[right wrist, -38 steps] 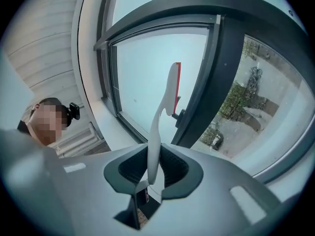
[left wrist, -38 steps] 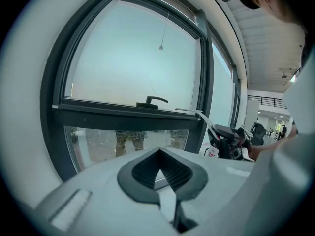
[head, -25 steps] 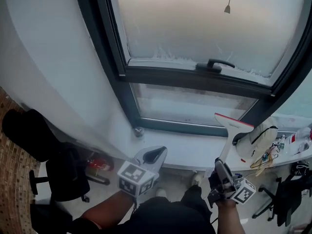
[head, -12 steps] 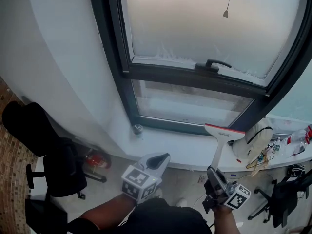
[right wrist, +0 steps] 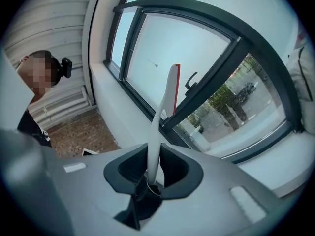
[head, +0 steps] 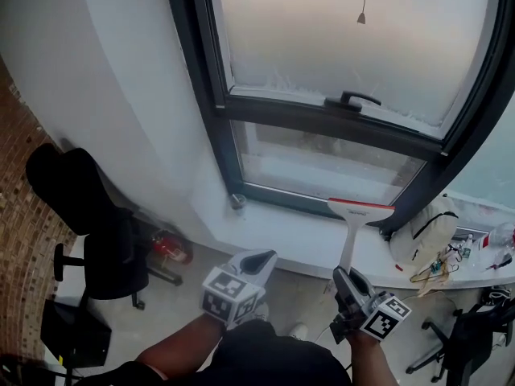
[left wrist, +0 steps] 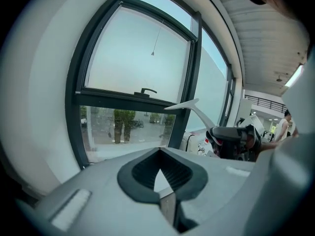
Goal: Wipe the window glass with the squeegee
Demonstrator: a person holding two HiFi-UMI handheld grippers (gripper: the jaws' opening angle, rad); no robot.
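Note:
The window has a dark frame, a frosted upper pane (head: 322, 39) with a black handle (head: 352, 100), and a clear lower pane (head: 322, 167). My right gripper (head: 348, 289) is shut on the handle of a white squeegee (head: 349, 240). Its red-edged blade (head: 360, 208) stands upright in front of the sill, just below the lower pane's right corner. In the right gripper view the squeegee (right wrist: 160, 127) rises from between the jaws of the right gripper (right wrist: 153, 173). My left gripper (head: 254, 259) hangs lower left, shut with nothing in it; the left gripper view shows the left gripper (left wrist: 160, 173) and the squeegee (left wrist: 189, 105).
The white sill (head: 282, 236) carries a small can (head: 237, 202) at its left and a white bag (head: 426, 233), a hanger and bottles at its right. A black office chair (head: 88, 215) and a red item (head: 169, 248) stand on the floor at left. A blind cord (head: 362, 16) hangs over the upper pane.
My right gripper has carried the squeegee leftward, away from the white bag, to below the lower pane. The head view has swung slightly. The left gripper has hardly moved.

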